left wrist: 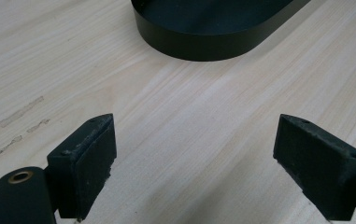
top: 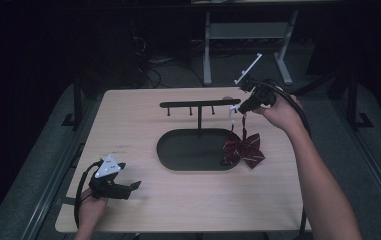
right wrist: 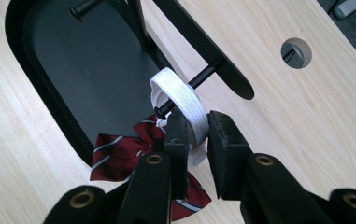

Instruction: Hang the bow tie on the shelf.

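Observation:
A dark red striped bow tie (top: 243, 150) hangs by its white strap (top: 234, 112) from the right end of a black stand's crossbar (top: 198, 104), down against the oval black tray (top: 178, 150). In the right gripper view the strap (right wrist: 185, 100) loops over a black peg (right wrist: 199, 79), and the bow tie (right wrist: 119, 158) dangles below it. My right gripper (right wrist: 198, 121) has the strap between its jaws, which stand slightly parted and do not squeeze it. My right gripper (top: 240, 107) is at the bar's end. My left gripper (top: 135, 186) rests near the table's front left, open (left wrist: 194, 140) over bare wood.
The tray's wall (left wrist: 203, 42) lies ahead of the left gripper. Two more pegs hang under the crossbar to the left. A round cable hole (right wrist: 296, 52) is in the tabletop beyond the stand. A white desk frame (top: 248, 35) stands behind the table.

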Motion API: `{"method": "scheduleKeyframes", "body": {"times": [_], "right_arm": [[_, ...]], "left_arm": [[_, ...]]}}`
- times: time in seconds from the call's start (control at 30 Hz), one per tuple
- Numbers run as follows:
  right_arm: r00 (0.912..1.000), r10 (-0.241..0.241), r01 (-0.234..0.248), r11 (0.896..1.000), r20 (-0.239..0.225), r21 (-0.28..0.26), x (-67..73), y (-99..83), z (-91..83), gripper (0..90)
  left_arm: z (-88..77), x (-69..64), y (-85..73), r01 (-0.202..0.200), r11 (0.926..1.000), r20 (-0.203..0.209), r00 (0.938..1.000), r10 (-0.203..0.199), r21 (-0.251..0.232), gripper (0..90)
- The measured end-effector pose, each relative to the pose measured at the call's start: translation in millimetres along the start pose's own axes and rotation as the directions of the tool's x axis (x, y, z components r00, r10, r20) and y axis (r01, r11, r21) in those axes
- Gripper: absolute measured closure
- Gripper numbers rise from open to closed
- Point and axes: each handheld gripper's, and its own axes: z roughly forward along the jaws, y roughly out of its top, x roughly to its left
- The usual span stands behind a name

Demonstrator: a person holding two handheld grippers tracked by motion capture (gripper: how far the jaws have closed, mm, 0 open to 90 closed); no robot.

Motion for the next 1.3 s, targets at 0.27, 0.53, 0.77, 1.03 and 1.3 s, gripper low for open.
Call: {"method": "scheduleKeyframes", "body": {"times": [0.27, 0.53, 0.77, 1.03, 1.3], "right_arm": [[1.0, -0.003, 0.003, 1.0, -0.009, -0.013, -0.3, -2.4, -1.8, 75.0], [0.9999, -0.002, 0.002, 1.0, -0.017, -0.021, 1.1, -6.0, -4.2, 73.1], [0.9999, -0.009, 0.009, 1.0, -0.013, -0.023, 2.9, -7.3, -4.3, 71.9], [0.9998, -0.006, 0.006, 0.999, -0.017, -0.036, 4.3, -10.4, -5.4, 70.9], [0.9996, 0.002, -0.003, 0.998, -0.027, -0.059, 5.0, -14.9, -10.4, 67.9]], "left_arm": [[0.2, 0.0, 0.0, 0.004, 1.0, 0.0, 1.0, -0.004, 0.004, 13.2], [-0.8, 0.5, -0.6, -0.003, 1.0, -0.002, 1.0, 0.004, 0.004, 13.2], [-1.0, 0.0, -0.4, -0.01, 0.9999, -0.001, 0.9999, 0.01, 0.008, 13.2], [-2.0, -0.4, -1.0, -0.005, 1.0, 0.001, 1.0, 0.005, 0.003, 13.2], [-2.3, -0.8, -1.0, -0.013, 0.9999, -0.001, 0.9999, 0.013, 0.007, 13.2]]}}
